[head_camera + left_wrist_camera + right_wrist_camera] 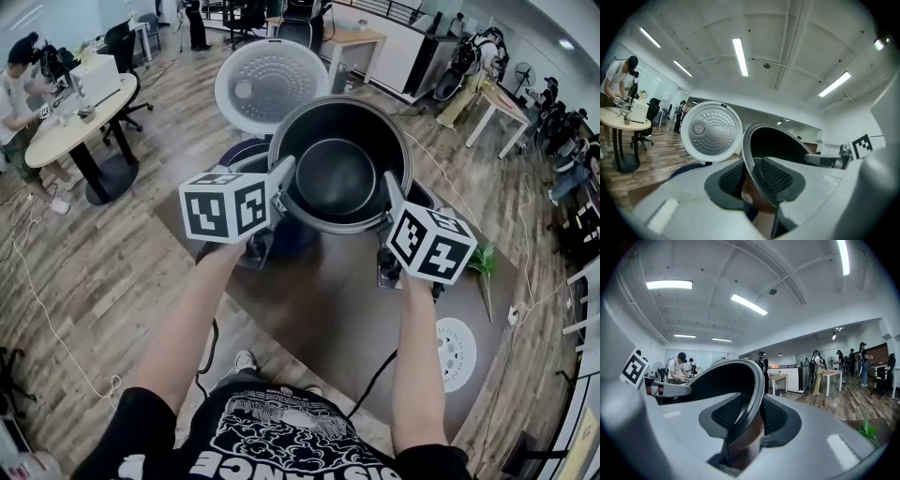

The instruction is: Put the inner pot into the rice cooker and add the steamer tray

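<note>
Pinching the inner pot (337, 178) rim, left hand-held gripper (285, 185) and right hand-held gripper (390, 199) point forward.

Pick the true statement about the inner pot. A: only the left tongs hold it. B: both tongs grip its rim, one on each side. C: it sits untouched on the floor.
B: the left tongs and the right tongs each pinch the rim of the inner pot, on opposite sides.

My pot (339, 178), dark grey, round and empty, sits upright mid-frame, its rim pinched by my left tongs (284, 186) and right tongs (392, 199). The dark blue cooker (242, 150) shows at its left edge, white dotted lid (270, 82) open above.
</note>
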